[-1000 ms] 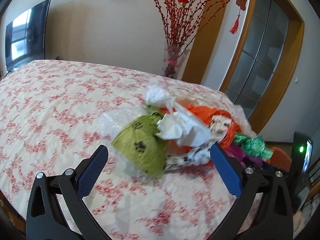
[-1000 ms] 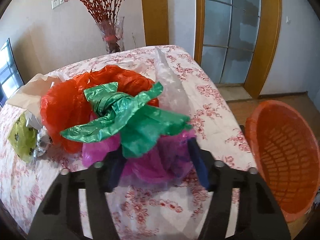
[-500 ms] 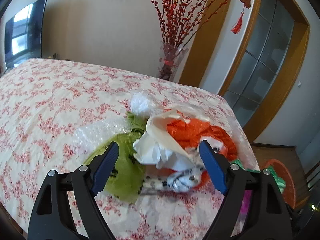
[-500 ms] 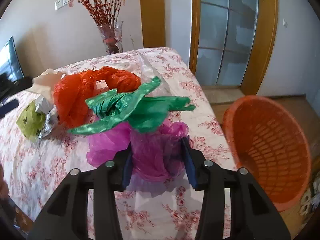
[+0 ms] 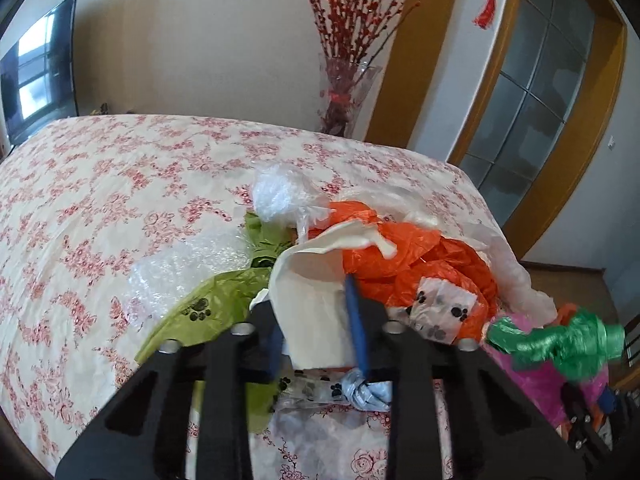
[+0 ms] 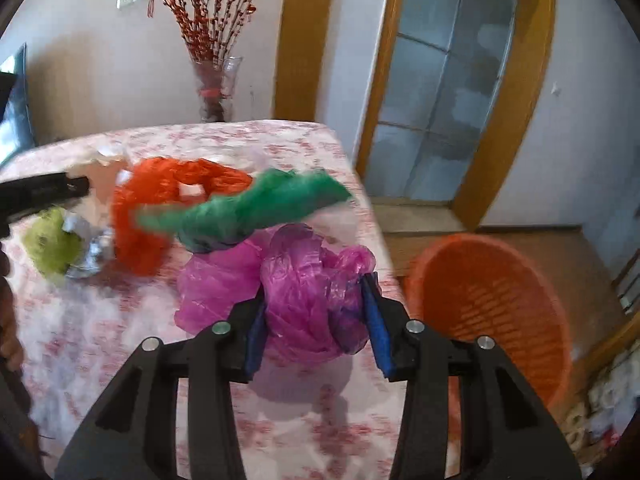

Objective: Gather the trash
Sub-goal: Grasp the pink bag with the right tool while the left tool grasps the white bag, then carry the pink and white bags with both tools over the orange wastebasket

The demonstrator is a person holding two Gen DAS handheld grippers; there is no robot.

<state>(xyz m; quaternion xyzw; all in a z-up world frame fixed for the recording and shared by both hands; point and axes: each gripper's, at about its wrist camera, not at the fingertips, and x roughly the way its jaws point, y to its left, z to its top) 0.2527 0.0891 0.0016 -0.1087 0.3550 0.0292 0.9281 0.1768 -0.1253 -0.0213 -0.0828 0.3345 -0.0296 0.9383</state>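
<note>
Floral red-and-cream cloth covers the worktop [image 5: 120, 184], with a glass vase of red berry branches [image 5: 344, 92] past its far edge and a wood-framed glazed door [image 6: 444, 92] behind. Left tool [image 5: 316, 336]: jaws have just been closing and now pinch a cream-white plastic bag [image 5: 316, 304] between the blue pads. Just left of that tool lies a green paw-print bag [image 5: 208, 312] on bubble wrap [image 5: 176, 272]; just ahead and to its right, a crumpled orange plastic bag [image 5: 420, 256] with a white paw-print scrap [image 5: 440, 308] against it; beneath the tool, a knotted grey paw-print bag [image 5: 360, 392]. A clump of clear film [image 5: 280, 192] sits farther ahead. Right tool [image 6: 316, 320]: jaws have just been closing and grip a bunched magenta plastic bag [image 6: 304, 292], which appears lifted clear of the cloth, its shadow below it. A twisted green plastic bag [image 6: 256, 208] trails from the top of the magenta one, blurred. To the right of this tool and lower, beside the worktop, stands an orange slotted waste basket [image 6: 500, 300], mouth tilted toward the camera. Far left of the right tool, the left tool's black frame [image 6: 40, 192] reaches into the pile.
</note>
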